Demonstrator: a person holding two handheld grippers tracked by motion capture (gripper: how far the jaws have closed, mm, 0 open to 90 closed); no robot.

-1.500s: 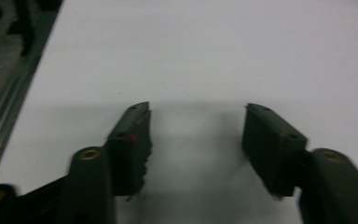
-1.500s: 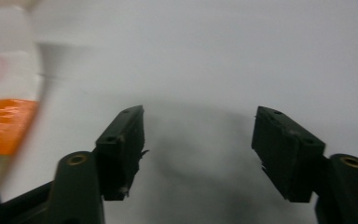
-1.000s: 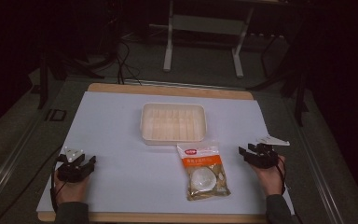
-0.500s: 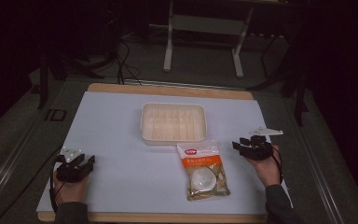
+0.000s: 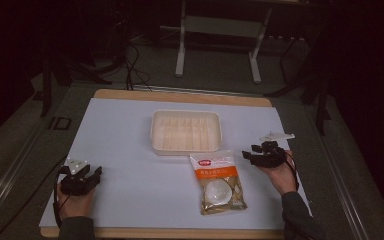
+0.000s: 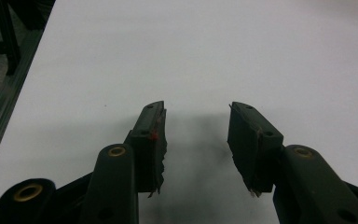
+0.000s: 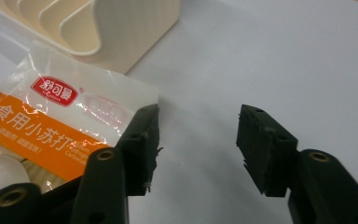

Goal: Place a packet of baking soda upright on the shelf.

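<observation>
Resting at table's near-left, left gripper (image 5: 87,175) has jaws apart, nothing btwn. Baking-soda packet (image 5: 218,182) lies flat just in front of cream tray (image 5: 185,131), long axis near-to-far, logo end toward tray; clear w/ orange band. Right gripper (image 5: 248,154), beside packet's top corner, jaws just opening wide, empty.

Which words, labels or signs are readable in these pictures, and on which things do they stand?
"食用小苏打": large white characters on the orange band of the bag, right gripper view.
Red oval logo on the bag above the band: white characters, too blurred to read.
Small line under the large characters: too small to read.
"ID": marking on the floor left of the table, high view.
Tray: no text.
</observation>
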